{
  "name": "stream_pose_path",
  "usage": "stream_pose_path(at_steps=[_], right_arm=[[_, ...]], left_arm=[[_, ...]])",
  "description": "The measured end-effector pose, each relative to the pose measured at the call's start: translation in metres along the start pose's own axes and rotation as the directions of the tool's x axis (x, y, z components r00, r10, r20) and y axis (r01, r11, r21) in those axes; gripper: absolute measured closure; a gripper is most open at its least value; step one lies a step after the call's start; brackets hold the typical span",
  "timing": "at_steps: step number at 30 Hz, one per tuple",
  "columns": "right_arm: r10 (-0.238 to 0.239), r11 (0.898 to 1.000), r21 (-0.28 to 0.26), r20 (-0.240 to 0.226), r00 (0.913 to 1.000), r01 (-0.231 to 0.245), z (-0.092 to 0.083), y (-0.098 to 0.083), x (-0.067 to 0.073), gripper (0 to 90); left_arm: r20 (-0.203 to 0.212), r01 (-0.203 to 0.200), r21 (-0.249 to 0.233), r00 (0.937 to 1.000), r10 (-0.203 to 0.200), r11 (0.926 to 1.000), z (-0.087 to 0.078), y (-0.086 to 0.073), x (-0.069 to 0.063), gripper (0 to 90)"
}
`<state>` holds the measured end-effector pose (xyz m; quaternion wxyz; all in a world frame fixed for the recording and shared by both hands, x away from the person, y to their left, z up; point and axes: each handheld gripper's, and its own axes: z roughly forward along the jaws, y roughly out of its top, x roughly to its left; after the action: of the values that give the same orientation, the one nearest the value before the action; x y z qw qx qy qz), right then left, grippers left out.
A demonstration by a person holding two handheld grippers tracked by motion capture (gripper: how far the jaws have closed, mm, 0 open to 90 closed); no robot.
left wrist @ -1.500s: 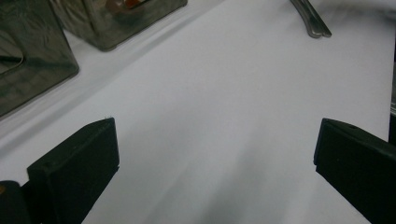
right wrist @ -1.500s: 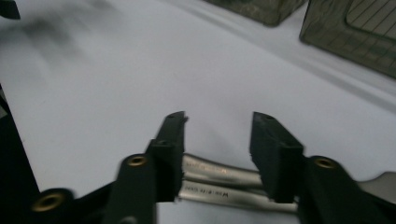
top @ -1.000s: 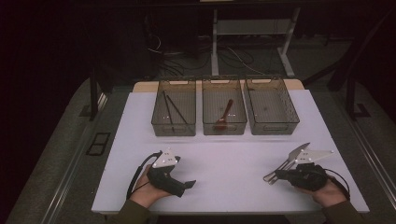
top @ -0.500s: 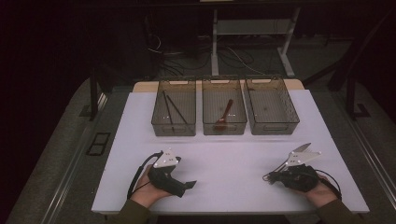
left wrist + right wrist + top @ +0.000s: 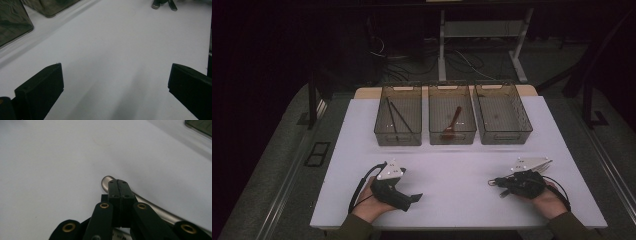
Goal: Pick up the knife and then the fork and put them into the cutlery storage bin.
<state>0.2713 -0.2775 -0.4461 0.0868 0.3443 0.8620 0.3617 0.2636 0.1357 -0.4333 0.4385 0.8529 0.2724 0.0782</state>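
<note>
Right jaws: pressed together on a metal utensil handle (image 5: 152,207); right gripper (image 5: 498,182) lower right
Handle axis: runs from centre frame toward lower right in the right gripper view, rounded end at the jaws
Left jaws: spread, nothing between; left gripper (image 5: 414,198) lower left
Left bin (image 5: 398,131): dark sticks
Middle bin (image 5: 452,135): reddish utensil
Right bin (image 5: 504,134): contents unclear
Desk (image 5: 452,165): white
Writing: none readable

White table, dark tools

The table (image 5: 462,200) is plain white; three bins (image 5: 398,121) are smoky translucent grey, the middle one holding a reddish-brown utensil (image 5: 453,121); both grippers (image 5: 412,198) (image 5: 496,183) are matte black with brass rivets.
</note>
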Motion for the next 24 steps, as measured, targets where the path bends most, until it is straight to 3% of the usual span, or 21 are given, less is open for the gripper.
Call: stream_pose_path(at_steps=[17, 24], right_arm=[[-0.002, 1.0, -0.006, 0.009, 1.0, 0.002, 0.019, 0.019, -0.017, 89.9], [-0.007, 1.0, 0.002, 0.004, 1.0, 0.007, 0.019, 0.021, -0.018, 89.8]], left_arm=[[0.004, 0.0, 0.001, 1.0, 0.0, 1.0, 0.0, 0.0, 0.0, 0.0], [0.006, -0.001, -0.001, 1.0, 0.001, 1.0, 0.0, 0.0, -0.001, 0.0]])
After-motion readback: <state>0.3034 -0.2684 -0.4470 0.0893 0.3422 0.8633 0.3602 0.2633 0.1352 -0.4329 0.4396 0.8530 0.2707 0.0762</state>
